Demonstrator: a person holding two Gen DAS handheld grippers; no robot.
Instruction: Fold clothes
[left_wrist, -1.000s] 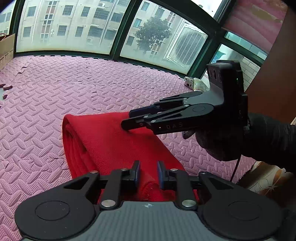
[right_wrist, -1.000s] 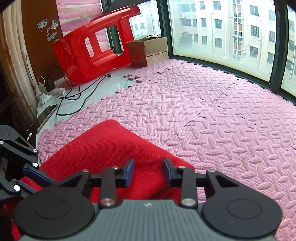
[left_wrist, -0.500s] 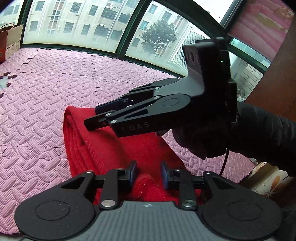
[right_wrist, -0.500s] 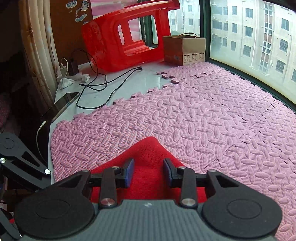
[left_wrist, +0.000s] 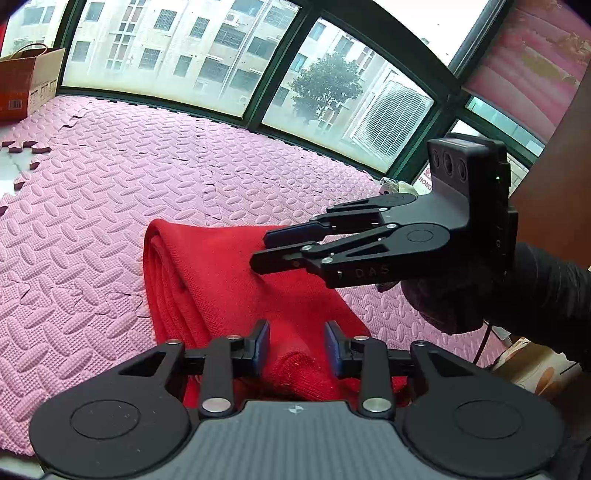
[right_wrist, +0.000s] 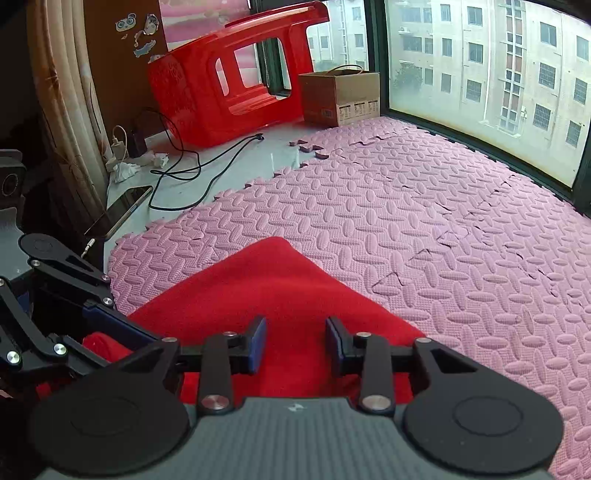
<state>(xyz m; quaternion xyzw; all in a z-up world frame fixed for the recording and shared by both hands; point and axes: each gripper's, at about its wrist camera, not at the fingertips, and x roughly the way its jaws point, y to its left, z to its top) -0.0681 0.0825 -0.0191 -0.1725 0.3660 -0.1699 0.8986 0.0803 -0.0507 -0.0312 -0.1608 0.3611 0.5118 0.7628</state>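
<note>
Red knit garment (left_wrist: 229, 280) is folded into a narrow stack on the pink foam floor mat (left_wrist: 110, 177), layered fold edges visible along its left side in the left wrist view. From the right wrist view the same garment (right_wrist: 266, 284) shows as a flat red panel with a corner pointing toward the far side.

Left gripper (left_wrist: 297, 345): fingers apart, released, straddling a bunched bit of the garment's near end; not clamped on it. In the right wrist view it sits at the left edge (right_wrist: 92, 325), against the garment's left side.

Right gripper (right_wrist: 295, 345): fingers apart, released, red cloth visible in the gap between them. In the left wrist view it (left_wrist: 266, 251) comes in from the right, held by a black-gloved hand (left_wrist: 443, 299), tips over the garment's far right part; touching or just above, can't tell.

Background: red plastic stool (right_wrist: 229, 77) tipped on its side, cardboard box (right_wrist: 340, 96) beside it, phone (right_wrist: 118, 214) and black cable (right_wrist: 207, 162) on the bare floor left of the mat.
</note>
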